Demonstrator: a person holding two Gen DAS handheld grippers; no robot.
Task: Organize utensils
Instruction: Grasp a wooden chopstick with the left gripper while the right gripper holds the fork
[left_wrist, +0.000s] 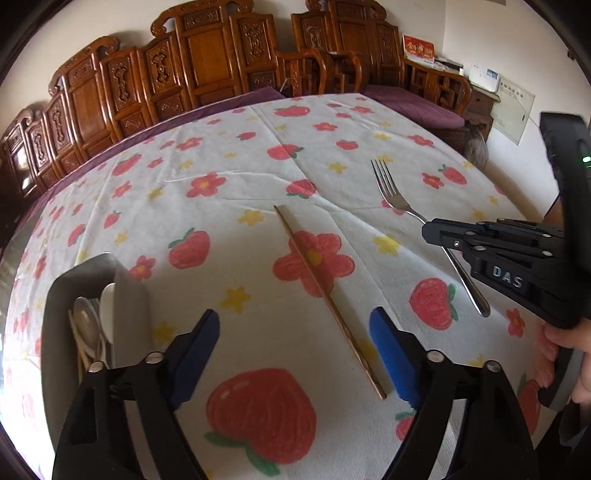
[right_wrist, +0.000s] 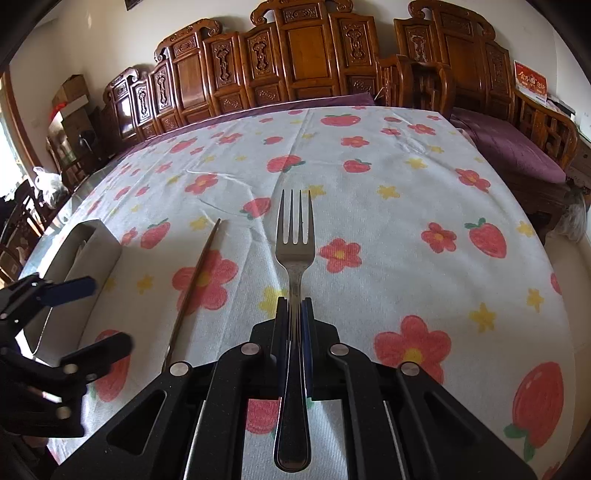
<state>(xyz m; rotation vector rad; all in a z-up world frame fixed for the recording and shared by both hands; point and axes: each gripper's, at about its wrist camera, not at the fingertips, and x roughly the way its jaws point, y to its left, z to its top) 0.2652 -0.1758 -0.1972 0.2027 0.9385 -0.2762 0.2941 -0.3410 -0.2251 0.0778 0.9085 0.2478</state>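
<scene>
Fork pinched at its neck, tines pointing straight ahead

The fork (right_wrist: 294, 295) is thin, stiff steel, probably light and slippery, so the narrow neck between bowl and handle looks the surest hold; the right gripper (right_wrist: 294, 325) has its fingers closed on it there, the long axis running along the fingers, tines away, handle end trailing back under the gripper. Just to its left a slim chopstick (left_wrist: 325, 295) lies loose on the flowered desk (left_wrist: 221, 155), its far tip angled left, between the wide-spread fingers of the left gripper (left_wrist: 295, 354). Left of that stands the grey holder (left_wrist: 125, 295), already carrying spoons.
</scene>
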